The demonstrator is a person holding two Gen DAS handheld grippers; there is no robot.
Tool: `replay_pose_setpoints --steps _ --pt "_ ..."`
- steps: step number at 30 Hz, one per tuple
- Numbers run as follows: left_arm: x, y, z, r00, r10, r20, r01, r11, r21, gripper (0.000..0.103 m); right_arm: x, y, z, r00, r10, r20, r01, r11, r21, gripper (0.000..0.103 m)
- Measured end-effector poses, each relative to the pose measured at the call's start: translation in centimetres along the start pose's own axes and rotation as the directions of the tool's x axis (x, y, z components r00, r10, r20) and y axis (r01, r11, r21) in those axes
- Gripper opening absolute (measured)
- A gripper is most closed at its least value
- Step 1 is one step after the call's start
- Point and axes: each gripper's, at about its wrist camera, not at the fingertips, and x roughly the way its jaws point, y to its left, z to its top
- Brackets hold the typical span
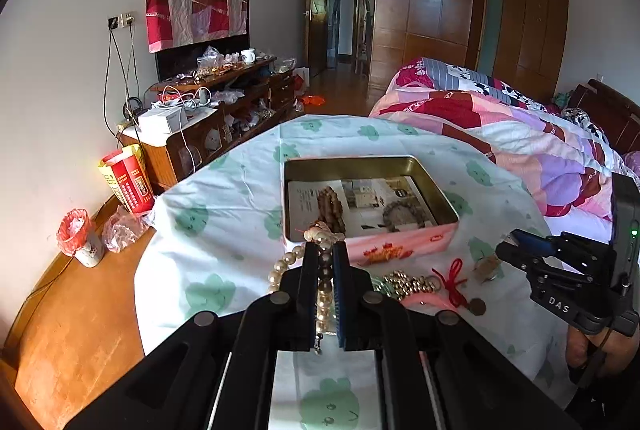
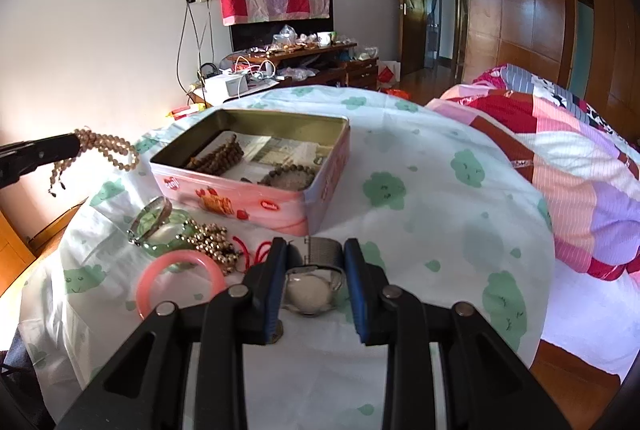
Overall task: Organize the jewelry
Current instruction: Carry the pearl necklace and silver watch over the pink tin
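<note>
Currently your left gripper clamps a pearl necklace just near of the pink tin, which holds two bead bracelets; your right gripper, fingers apart, straddles a wristwatch.

Bright daylight, strong fisheye edge distortion

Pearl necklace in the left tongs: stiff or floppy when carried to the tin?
Likely floppy: the pearl necklace droops in loops from the left tongs, its clasp end dangling below. Probably apt to swing, so it could snag on the rim of the tin. The round beads look smooth; a loose pinch might let strands slip.
</note>
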Motion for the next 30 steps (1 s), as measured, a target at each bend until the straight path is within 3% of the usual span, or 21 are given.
replay_pose_setpoints --steps 16,30 --pt "3.4 0.3 3.7 0.999 0.039 -0.013 -0.038 0.997 0.061 0.006 -0.2 0.6 5.2 0.997 -0.005 0.078 0.011 0.997 -0.081 0.031" --pt "8.3 0.0 6.3 0.994 0.104 -0.037 -0.099 0.989 0.114 0.006 4.2 1.3 8.9 0.997 -0.004 0.073 0.012 0.994 -0.112 0.031"
